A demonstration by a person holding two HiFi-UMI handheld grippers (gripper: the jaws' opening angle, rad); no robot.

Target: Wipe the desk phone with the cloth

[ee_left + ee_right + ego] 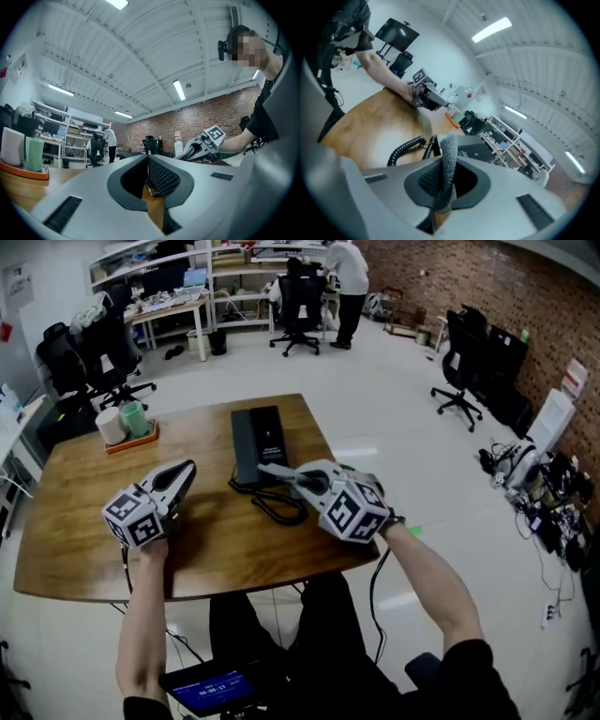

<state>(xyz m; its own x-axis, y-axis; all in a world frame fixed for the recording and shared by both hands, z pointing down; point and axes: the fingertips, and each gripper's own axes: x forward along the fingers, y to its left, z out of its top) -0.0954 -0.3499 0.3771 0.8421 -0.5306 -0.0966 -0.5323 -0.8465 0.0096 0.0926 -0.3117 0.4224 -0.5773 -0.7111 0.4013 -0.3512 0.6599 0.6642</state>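
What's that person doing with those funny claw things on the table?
A person holds a gripper in each hand over a wooden table. The right gripper has a grey cloth pinched in its jaws, right at the near end of the black phone, by its curly cord. The left gripper is shut and empty, off to the side. It looks like wiping is about to happen.

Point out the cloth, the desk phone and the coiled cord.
cloth [450,154], right gripper view, middle of the grey strip.
desk phone [258,442], head view, its black top face.
coiled cord [267,510], head view, near side of the loop.
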